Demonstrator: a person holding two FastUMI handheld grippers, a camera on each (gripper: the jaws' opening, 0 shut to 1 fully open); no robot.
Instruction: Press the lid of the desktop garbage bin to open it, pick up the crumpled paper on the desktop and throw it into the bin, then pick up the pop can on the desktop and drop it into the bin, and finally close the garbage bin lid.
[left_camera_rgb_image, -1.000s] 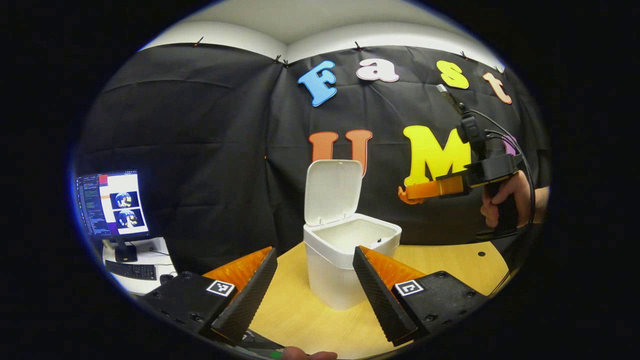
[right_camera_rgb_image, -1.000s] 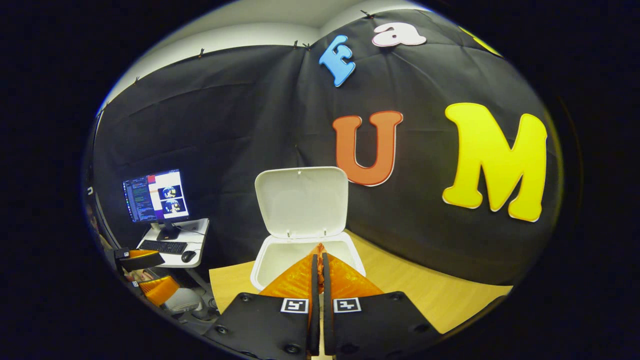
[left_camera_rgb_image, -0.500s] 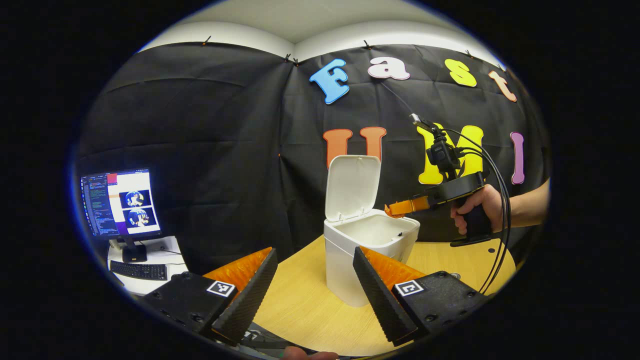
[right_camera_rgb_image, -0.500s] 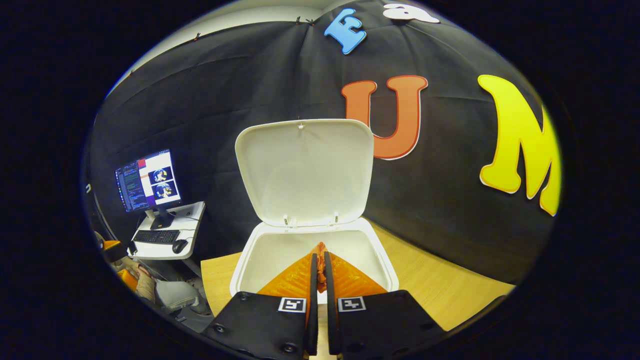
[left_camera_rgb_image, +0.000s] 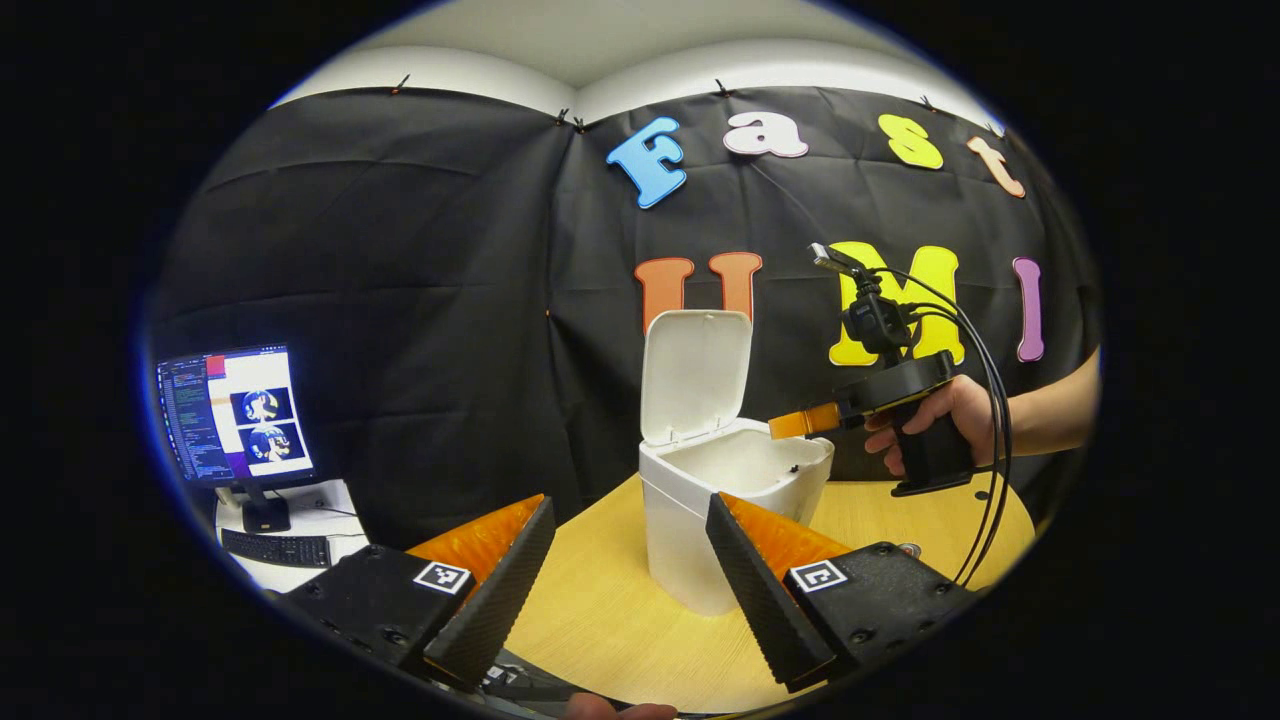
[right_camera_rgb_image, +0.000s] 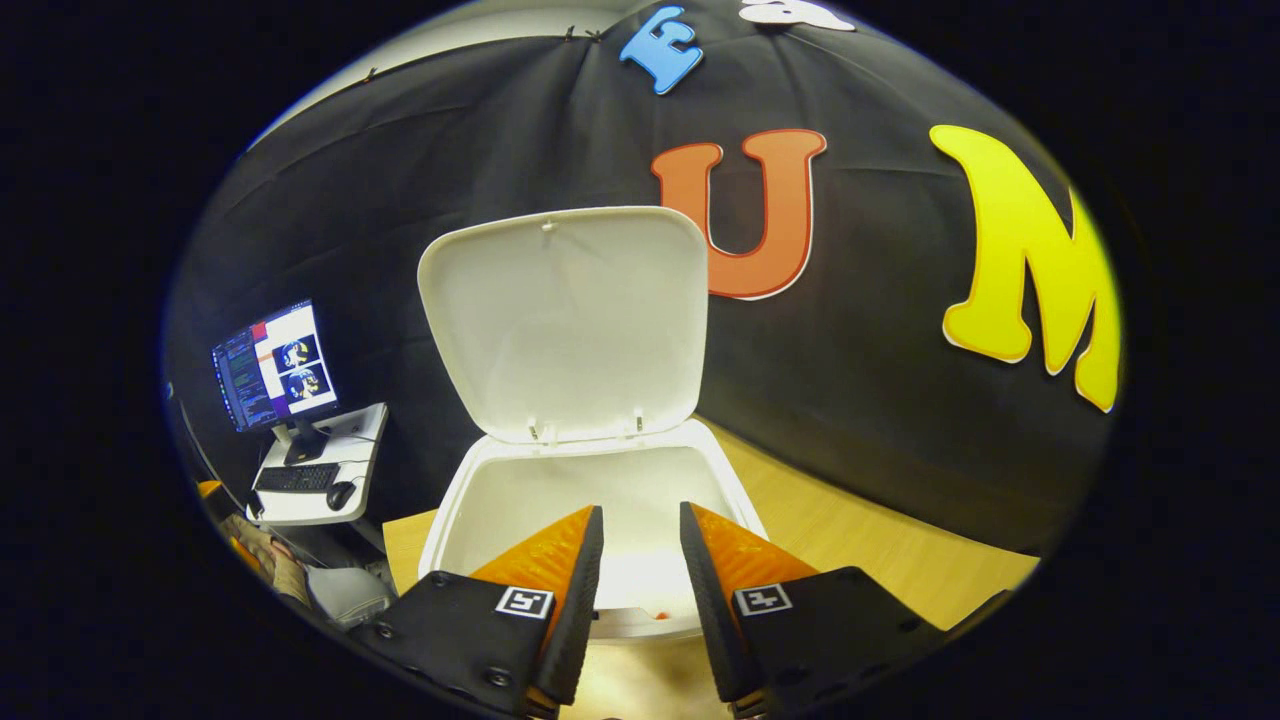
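Standing on the light wood-grain desktop (left_camera_rgb_image: 600, 620) was the bin (left_camera_rgb_image: 700, 520), smooth white plastic, boxy with rounded corners; its lid (right_camera_rgb_image: 565, 320) was tipped upright on two small rear hinges, mouth open. Right gripper (right_camera_rgb_image: 642, 570) hung just above the front rim, ridged wedge fingers parted, nothing between them. Left gripper (left_camera_rgb_image: 630, 570) sat near the bin, fingers spread wide, empty. Monitor (left_camera_rgb_image: 235, 412) and keyboard (left_camera_rgb_image: 268, 547) off to the side.

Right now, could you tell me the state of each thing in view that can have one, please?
Garbage bin lid: open, standing upright on its hinge.
Garbage bin: uncovered, upright on the table.
Right gripper: open, over the bin's mouth, holding nothing.
Left gripper: open, holding nothing.
Monitor: switched on.
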